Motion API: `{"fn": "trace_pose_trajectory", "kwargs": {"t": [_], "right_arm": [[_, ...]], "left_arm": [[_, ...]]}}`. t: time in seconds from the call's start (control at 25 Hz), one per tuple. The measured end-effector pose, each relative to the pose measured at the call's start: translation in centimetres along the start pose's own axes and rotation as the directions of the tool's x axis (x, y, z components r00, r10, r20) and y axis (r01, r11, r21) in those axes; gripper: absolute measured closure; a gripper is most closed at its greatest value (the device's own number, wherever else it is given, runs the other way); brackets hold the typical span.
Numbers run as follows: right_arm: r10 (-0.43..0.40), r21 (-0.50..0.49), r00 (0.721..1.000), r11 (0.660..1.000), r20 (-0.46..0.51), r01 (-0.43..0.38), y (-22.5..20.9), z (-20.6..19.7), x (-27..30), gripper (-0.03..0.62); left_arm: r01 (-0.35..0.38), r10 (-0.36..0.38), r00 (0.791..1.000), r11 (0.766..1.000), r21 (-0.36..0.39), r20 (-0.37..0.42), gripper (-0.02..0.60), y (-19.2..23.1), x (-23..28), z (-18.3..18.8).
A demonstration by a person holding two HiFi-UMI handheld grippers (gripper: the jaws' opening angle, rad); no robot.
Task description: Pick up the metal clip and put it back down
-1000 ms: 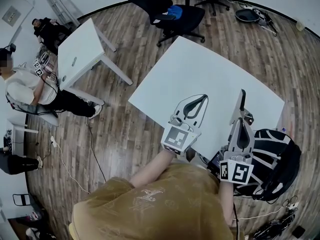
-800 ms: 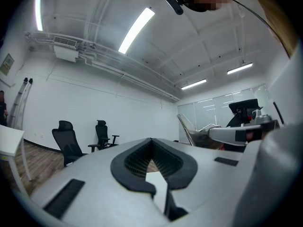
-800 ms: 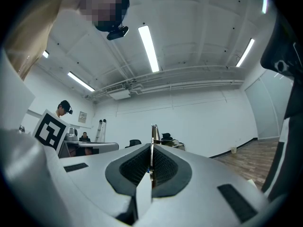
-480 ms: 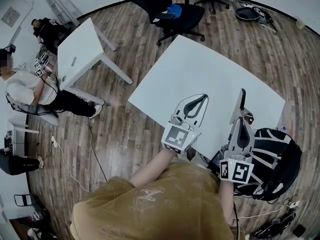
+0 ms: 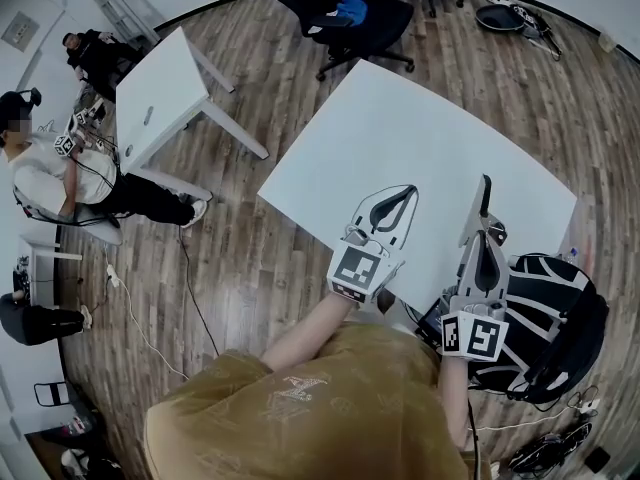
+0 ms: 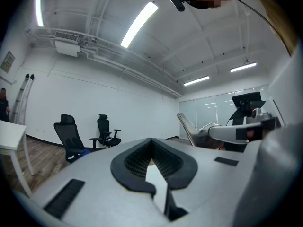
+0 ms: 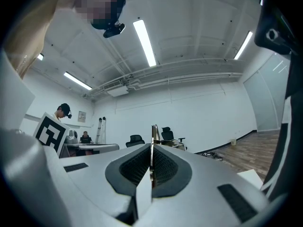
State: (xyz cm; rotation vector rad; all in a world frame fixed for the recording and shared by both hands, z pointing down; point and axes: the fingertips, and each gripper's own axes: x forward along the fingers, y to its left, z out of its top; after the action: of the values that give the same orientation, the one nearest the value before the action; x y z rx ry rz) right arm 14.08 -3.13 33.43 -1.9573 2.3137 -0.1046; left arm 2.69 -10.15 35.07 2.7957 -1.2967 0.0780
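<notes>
My right gripper (image 5: 485,184) hangs over the near right part of the white table (image 5: 400,128), turned edge-on in the head view. It is shut on the metal clip (image 7: 154,134), a thin shiny strip that stands up from between its pads (image 7: 163,167). In the left gripper view the clip (image 6: 187,126) shows as a bright slanted blade. My left gripper (image 5: 410,190) floats beside it to the left, shut, its tips touching with nothing between them. Both gripper views tilt up toward the ceiling.
A black-and-white bag (image 5: 545,318) sits by the table's near right corner. Black office chairs (image 5: 345,23) stand beyond the far edge. A second white table (image 5: 160,88) and a seated person (image 5: 40,173) are at the far left on the wooden floor.
The head view has shifted a little. Both grippers hold their places over the table, and the clip stays in the right one.
</notes>
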Motion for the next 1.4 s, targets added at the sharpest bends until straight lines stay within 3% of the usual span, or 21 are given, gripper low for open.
{"fn": "trace_pose_trajectory", "kwargs": {"t": [0.2,0.6,0.88,1.4], "right_arm": [[0.006,0.038,0.999,0.999,-0.049,-0.004,-0.1,-2.0,0.3,0.586],[0.012,0.1,0.987,0.995,-0.162,0.005,-0.7,-6.8,1.1,0.586],[0.028,0.156,0.966,0.988,-0.259,0.013,-1.1,-10.9,1.3,0.586],[0.031,0.204,0.934,0.978,-0.356,0.046,-1.3,-15.1,1.3,0.586]], "left_arm": [[-0.03,0.031,0.999,0.999,0.038,-0.028,0.575,0.3,0.2,-1.5],[-0.029,0.032,0.993,0.999,0.03,-0.11,0.575,0.8,1.6,-5.4],[-0.033,0.034,0.978,0.999,0.007,-0.204,0.575,0.9,2.0,-10.3],[-0.065,0.054,0.952,0.998,-0.026,-0.301,0.575,2.1,1.5,-15.3]]}}
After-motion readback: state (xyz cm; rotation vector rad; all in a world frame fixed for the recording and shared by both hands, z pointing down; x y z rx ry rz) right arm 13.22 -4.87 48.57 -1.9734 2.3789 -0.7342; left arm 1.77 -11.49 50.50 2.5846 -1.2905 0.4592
